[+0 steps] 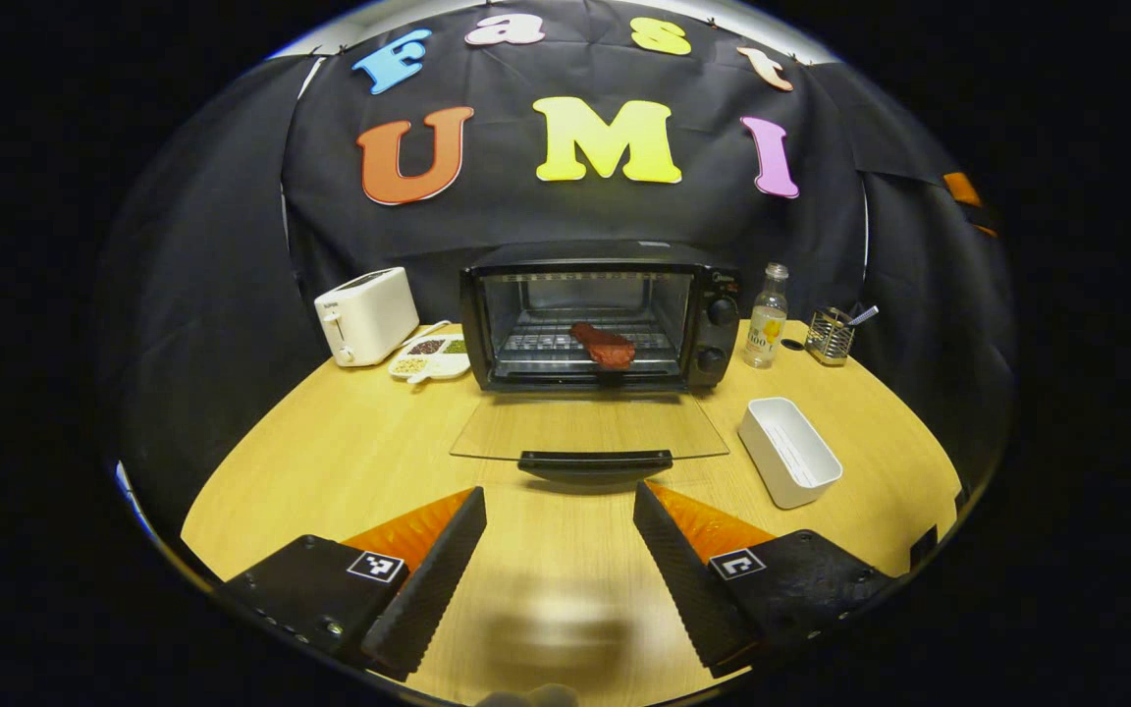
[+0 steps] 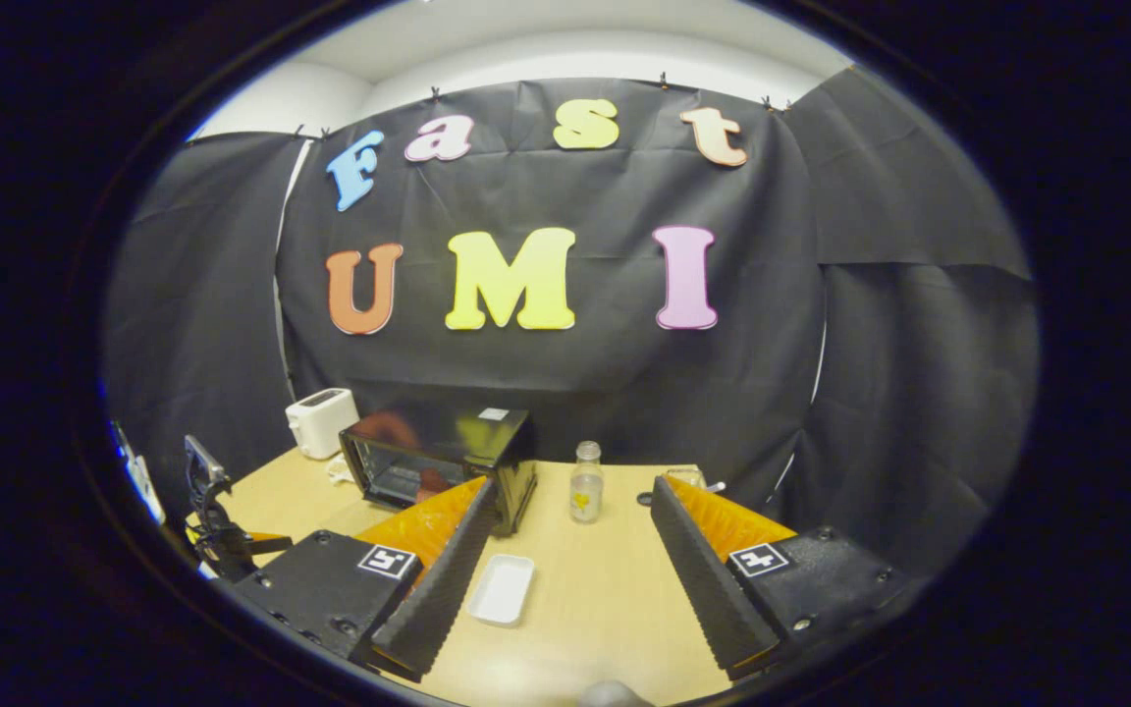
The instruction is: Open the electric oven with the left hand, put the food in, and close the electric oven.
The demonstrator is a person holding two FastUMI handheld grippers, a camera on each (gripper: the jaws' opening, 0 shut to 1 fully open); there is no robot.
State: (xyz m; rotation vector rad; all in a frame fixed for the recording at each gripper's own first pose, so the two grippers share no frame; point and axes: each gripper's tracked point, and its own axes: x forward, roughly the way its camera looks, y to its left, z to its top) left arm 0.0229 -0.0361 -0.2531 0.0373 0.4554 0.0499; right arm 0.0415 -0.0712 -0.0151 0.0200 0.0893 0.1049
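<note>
Black electric oven [image 1: 600, 314] with its glass door [image 1: 590, 427] dropped flat stands at the back of the pale wooden worktop [image 1: 330, 462], door handle [image 1: 595, 460] toward the left tool [image 1: 560, 511]. A red slab of food [image 1: 605, 346], meat by the look of it, lies on the wire rack [image 1: 536, 344] inside the cavity, so I judge the loading done and only the closing left. The left tool's fingers stand wide apart with nothing between them, low over the worktop and squarely facing the handle, just short of it. That looks like a sensible place from which to get under the handle and swing the door up.

In the right gripper view the right tool [image 2: 565, 550] is likewise spread and empty, held off to the side and higher, well clear of the door's swing. The oven [image 2: 438, 457] shows past its left finger.

Containers: the white rectangular plastic tray [image 1: 789, 452] to the right of the door is empty, which fits the food having come from it. A white divided dish [image 1: 431, 357] beside the oven holds small heaps of dry bits, dark, green and pale. A clear glass bottle [image 1: 767, 316] with a yellow label stands by the oven's knobs, its contents unclear, and a wire-mesh holder [image 1: 829, 336] next to it carries a utensil. A white toaster [image 1: 366, 314] sits at the far left.
</note>
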